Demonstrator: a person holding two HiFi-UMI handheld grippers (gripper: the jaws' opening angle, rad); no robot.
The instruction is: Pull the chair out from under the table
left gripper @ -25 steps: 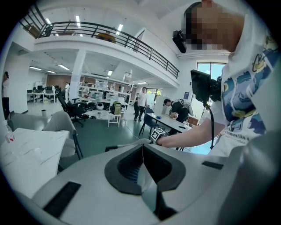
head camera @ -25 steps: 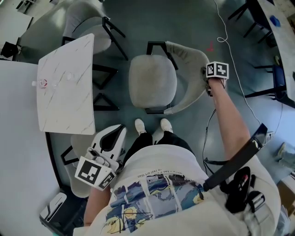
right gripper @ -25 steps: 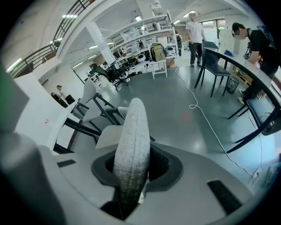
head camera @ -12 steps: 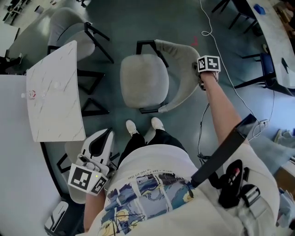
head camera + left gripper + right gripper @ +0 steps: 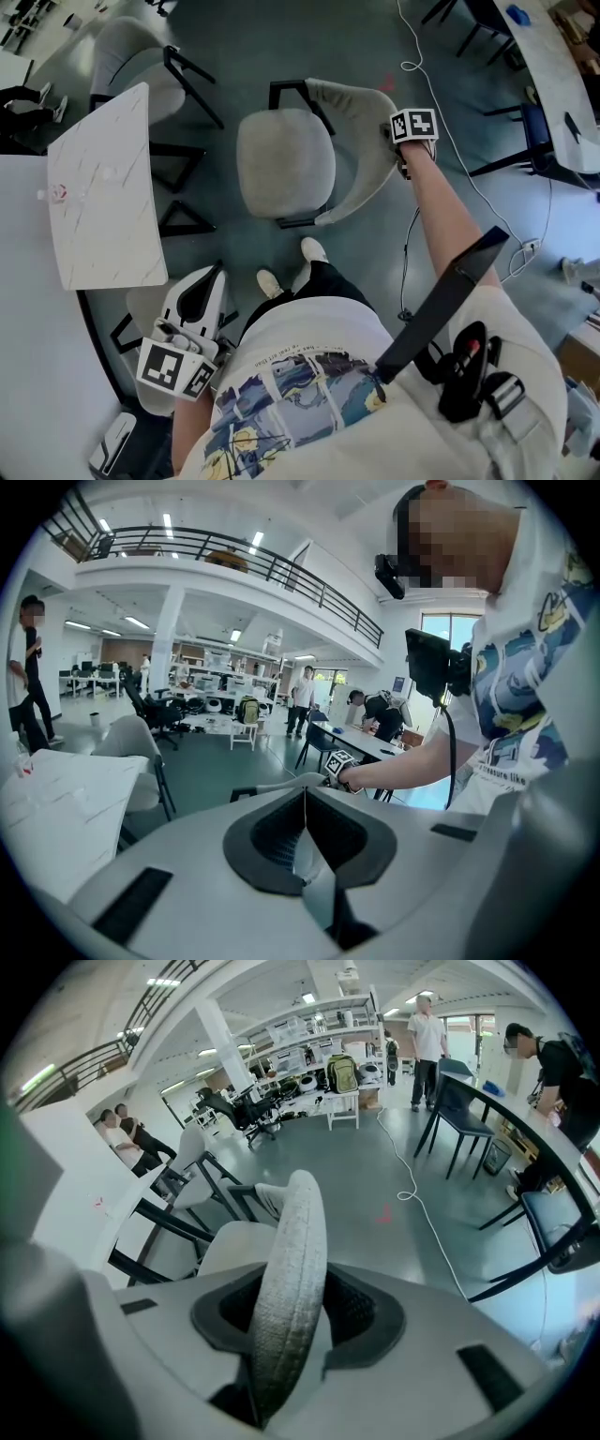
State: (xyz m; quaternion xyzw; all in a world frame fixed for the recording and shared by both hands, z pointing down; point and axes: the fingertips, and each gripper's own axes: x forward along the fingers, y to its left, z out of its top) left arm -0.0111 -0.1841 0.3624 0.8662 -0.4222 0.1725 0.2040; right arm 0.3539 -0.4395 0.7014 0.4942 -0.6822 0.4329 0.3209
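Note:
The grey upholstered chair [image 5: 286,164] stands on the floor to the right of the white marble table [image 5: 103,187], apart from it. Its curved backrest [image 5: 361,141] runs between the jaws of my right gripper [image 5: 394,142]. In the right gripper view the backrest [image 5: 291,1260] fills the middle of the right gripper [image 5: 302,1312]. The jaws are opening, and a gap shows between the backrest and the right pad. My left gripper [image 5: 204,286] hangs by the person's hip, shut and empty, and its pads meet in the left gripper view [image 5: 305,803].
A second grey chair [image 5: 141,56] stands beyond the table and another seat [image 5: 150,314] lies under my left gripper. A white cable [image 5: 422,75] snakes over the floor at the right. A dark blue chair [image 5: 539,141] and a long table [image 5: 562,56] stand at the far right.
The chair and my right gripper on its backrest have slid a little away from the table. The person's feet have stepped back. My left gripper has stayed where it was.

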